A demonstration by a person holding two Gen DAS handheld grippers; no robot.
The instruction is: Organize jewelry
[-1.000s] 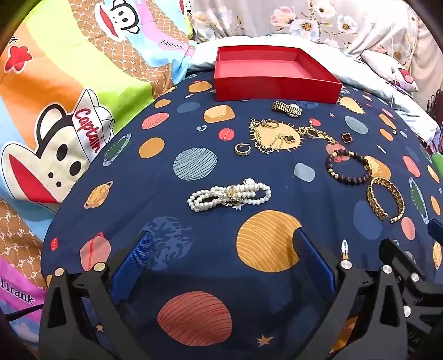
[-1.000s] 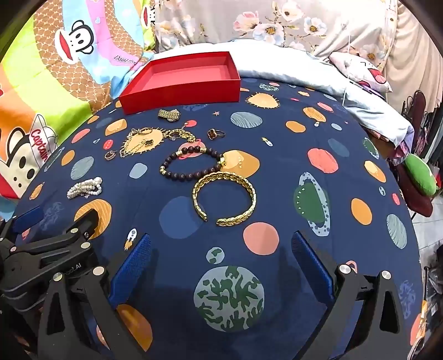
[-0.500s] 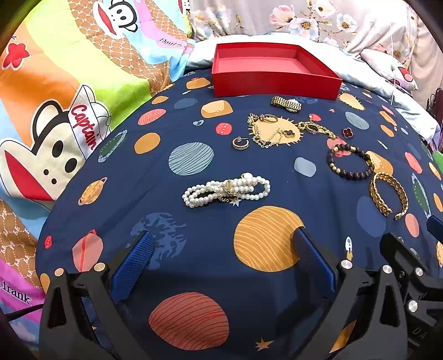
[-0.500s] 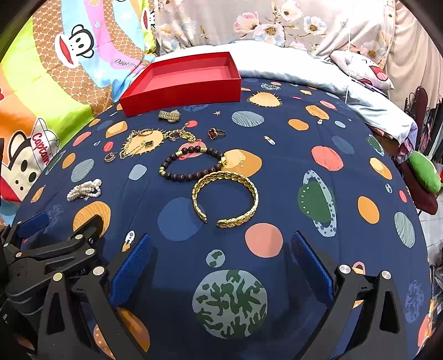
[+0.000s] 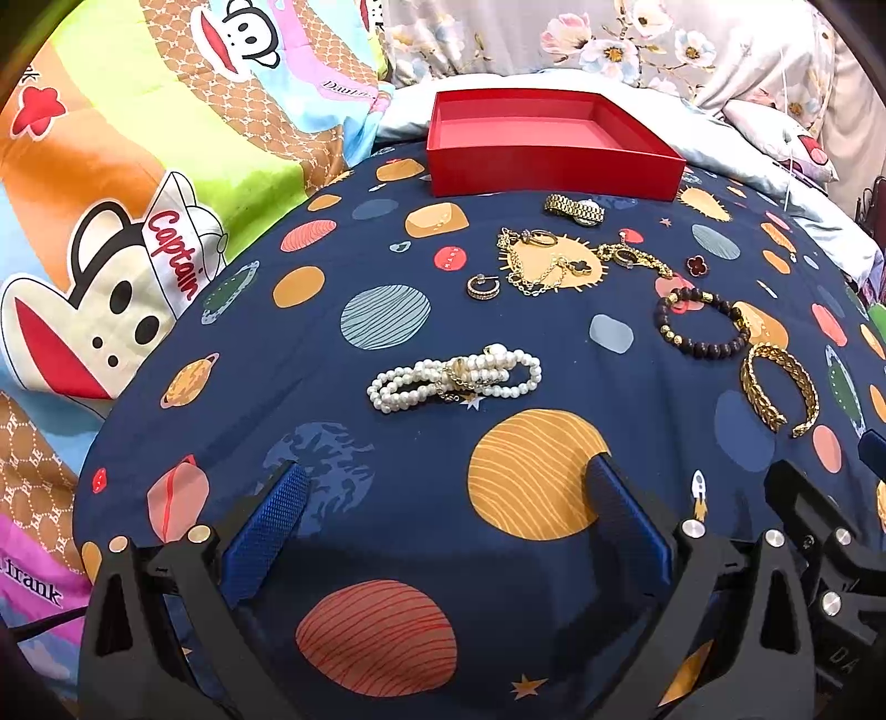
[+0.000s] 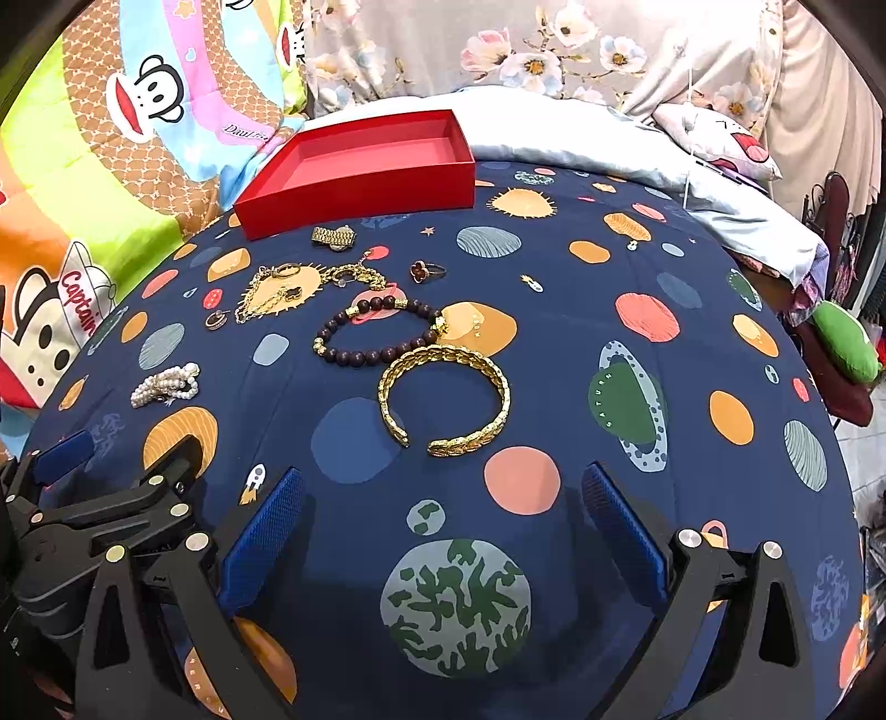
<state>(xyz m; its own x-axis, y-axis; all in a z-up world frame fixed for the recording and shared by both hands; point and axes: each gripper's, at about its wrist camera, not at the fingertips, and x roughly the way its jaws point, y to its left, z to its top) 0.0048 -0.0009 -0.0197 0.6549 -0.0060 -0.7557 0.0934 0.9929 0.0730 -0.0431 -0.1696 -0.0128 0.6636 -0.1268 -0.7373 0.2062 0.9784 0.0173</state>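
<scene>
Navy bedding printed with planets [image 5: 387, 310] is your work surface, with a cartoon-monkey quilt [image 5: 138, 183] at its left edge and floral fabric [image 6: 526, 50] behind. Take the red box [image 5: 548, 166] as your landmark: it sits open and unfilled at the far edge of the planet cloth.

Just in front of the box lies a gold watch [image 5: 574, 209]. Nearer you from there, a tangle of gold chains [image 5: 545, 263] spreads over a sun print, a small hoop earring [image 5: 483, 286] to its left and a red clover ring [image 5: 699, 265] to its right. Further from the box come a dark bead bracelet [image 5: 702, 327], then a gold cuff bangle [image 6: 443, 396]. Farthest from the box on the left side lies the pearl bracelet [image 5: 454, 376].

Your left gripper [image 5: 443, 526] hangs over the cloth short of the pearls, blue pads spread wide, gripping nothing. Your right gripper [image 6: 443, 526] hovers short of the bangle, likewise wide apart and holding nothing.
</scene>
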